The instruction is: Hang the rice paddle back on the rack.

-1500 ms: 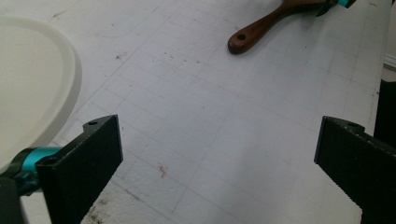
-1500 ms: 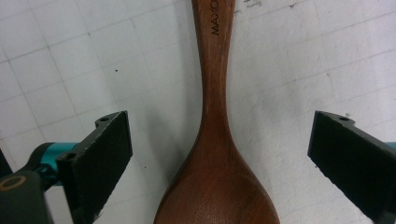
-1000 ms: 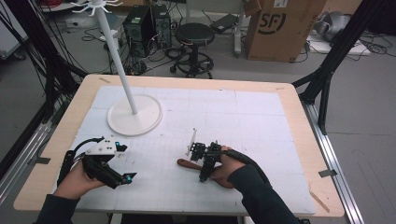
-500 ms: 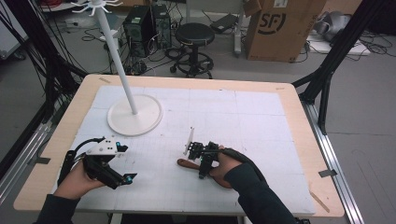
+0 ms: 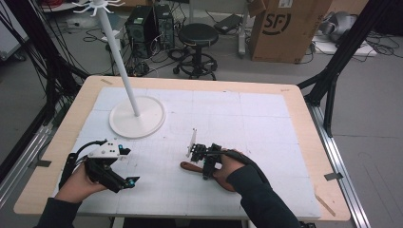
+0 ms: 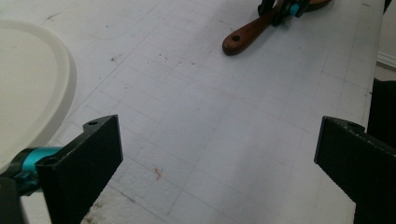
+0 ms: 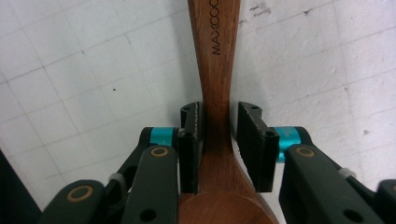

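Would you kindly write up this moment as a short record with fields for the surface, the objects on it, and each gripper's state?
surface: white gridded mat on a wooden table
stand: white pole stand with a round base, far left of the mat
utensil: wooden spoon lying flat on the mat, its handle marked MAXCOO
left gripper: jaws wide apart, nothing between them, near the stand's base
right gripper: jaws either side of the spoon's neck; a slight gap shows at one jaw
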### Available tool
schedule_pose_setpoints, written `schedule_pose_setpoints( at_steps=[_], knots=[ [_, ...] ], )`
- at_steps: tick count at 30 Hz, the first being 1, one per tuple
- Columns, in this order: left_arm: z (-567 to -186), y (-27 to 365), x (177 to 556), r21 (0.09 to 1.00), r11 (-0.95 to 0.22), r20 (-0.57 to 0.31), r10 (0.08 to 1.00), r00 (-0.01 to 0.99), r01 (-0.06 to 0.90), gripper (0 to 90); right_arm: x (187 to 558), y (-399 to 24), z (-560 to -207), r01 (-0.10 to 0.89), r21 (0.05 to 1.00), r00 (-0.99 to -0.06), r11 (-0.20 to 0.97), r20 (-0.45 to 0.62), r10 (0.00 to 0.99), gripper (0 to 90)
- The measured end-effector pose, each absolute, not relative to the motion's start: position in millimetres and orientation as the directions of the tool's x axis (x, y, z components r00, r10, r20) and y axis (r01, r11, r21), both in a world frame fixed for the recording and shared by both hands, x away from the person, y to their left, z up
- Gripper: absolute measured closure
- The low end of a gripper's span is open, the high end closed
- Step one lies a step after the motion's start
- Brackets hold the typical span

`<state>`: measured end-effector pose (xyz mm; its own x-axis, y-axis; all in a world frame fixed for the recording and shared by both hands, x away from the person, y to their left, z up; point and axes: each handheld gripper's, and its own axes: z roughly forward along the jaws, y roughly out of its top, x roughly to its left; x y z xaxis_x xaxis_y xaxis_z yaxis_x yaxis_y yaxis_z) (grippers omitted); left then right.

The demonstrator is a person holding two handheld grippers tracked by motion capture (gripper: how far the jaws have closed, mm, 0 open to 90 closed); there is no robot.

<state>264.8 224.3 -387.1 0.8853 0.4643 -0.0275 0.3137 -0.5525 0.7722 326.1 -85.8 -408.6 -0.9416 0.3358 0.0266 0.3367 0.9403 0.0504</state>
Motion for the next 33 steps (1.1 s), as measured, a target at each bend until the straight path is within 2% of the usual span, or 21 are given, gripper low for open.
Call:
schedule_pose_setpoints(
  at_steps=[14,17,23,33],
  knots=[
    [-387.2,223.7,264.5,0.767,-0.561,-0.021,0.462,0.887,0.31,1.7,324.3,-81.0,-409.5,0.292,0.023,-0.956,0.956,0.004,0.292,72.5],
    [-387.4,223.1,264.3,0.767,-0.56,-0.022,0.463,0.886,0.312,1.6,324.4,-80.4,-409.8,0.313,0.022,-0.95,0.949,0.014,0.313,72.6],
    [-387.4,222.7,264.3,0.77,-0.556,-0.023,0.467,0.884,0.314,1.7,326.9,-80.9,-409.7,0.307,0.02,-0.952,0.952,0.023,0.306,76.2],
    [-386.9,223.5,264.2,0.768,-0.56,-0.019,0.466,0.885,0.311,1.7,326.5,-81.7,-409.1,0.295,0.023,-0.956,0.955,0.016,0.295,77.2]
  ],
)
